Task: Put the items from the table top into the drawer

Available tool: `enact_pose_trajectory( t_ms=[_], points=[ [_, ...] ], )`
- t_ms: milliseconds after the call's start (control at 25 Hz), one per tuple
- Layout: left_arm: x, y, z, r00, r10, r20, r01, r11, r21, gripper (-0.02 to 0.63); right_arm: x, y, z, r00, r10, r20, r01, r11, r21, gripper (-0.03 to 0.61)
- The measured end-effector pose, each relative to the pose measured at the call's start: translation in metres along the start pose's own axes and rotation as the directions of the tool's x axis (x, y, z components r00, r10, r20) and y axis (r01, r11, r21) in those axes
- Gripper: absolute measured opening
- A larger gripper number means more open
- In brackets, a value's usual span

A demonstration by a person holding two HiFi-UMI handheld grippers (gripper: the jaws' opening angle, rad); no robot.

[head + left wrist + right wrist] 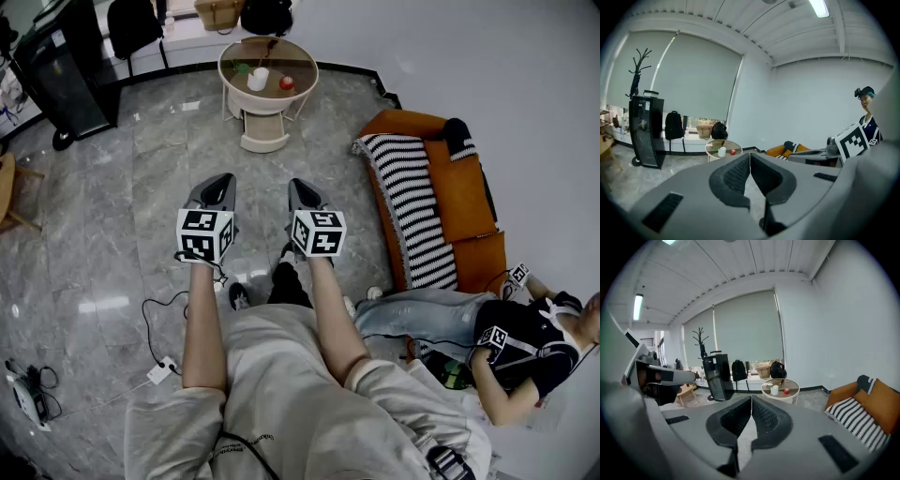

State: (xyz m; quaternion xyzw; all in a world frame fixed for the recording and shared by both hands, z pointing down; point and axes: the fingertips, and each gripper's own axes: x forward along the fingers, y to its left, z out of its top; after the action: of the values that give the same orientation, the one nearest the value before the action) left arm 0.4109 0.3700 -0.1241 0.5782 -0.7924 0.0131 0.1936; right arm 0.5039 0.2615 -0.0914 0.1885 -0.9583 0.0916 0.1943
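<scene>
My left gripper (222,178) and right gripper (299,185) are both pinched together, empty. The small round glass-topped table (292,58), bearing a white cylindrical cup (258,79) and a small red ball (286,82), stands well ahead. If I reach in with the jaws unopened, I could topple the cup.

Round table (296,60): white cup (258,79), red ball (286,82), maybe apple, green item (243,67).

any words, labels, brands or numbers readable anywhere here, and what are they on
No words or numbers can be read.
Left cube, right cube: square black-and-white patterns only, no letters.
Shirt print: one small line, too small to read.
Seated person's markers: patterns only.
</scene>
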Motion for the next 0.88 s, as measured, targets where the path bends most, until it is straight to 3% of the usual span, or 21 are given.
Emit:
enact_pose_trajectory(
  t_ms=[160, 360, 520, 640, 880],
  points=[
    [-0.003, 0.0, -0.007, 1.0, -0.018, -0.02, 0.018, 1.0, 0.009, 0.021, -0.002, 0.003, -0.006, 1.0, -0.01, -0.012, 0.01, 1.0, 0.007, 0.035],
    [-0.004, -0.002, -0.013, 0.999, -0.022, -0.024, 0.021, 0.999, -0.033, 0.021, -0.009, 0.003, -0.016, 1.0, -0.01, -0.029, 0.01, 1.0, 0.003, 0.035],
    [0.011, 0.003, -0.025, 0.998, -0.019, -0.055, 0.015, 0.998, -0.061, 0.021, 0.0, -0.006, -0.021, 0.999, 0.015, -0.046, -0.012, 0.998, 0.055, 0.035],
    [0.023, 0.018, -0.024, 0.998, -0.017, -0.06, 0.011, 0.995, -0.096, 0.021, 0.021, -0.009, -0.012, 0.998, 0.022, -0.055, -0.02, 0.999, 0.046, 0.035],
    [0.045, 0.067, -0.008, 0.994, 0.019, -0.107, -0.025, 0.998, -0.052, 0.021, 0.094, -0.005, 0.018, 0.997, 0.069, -0.044, -0.064, 0.992, 0.106, 0.035]
  ],
)
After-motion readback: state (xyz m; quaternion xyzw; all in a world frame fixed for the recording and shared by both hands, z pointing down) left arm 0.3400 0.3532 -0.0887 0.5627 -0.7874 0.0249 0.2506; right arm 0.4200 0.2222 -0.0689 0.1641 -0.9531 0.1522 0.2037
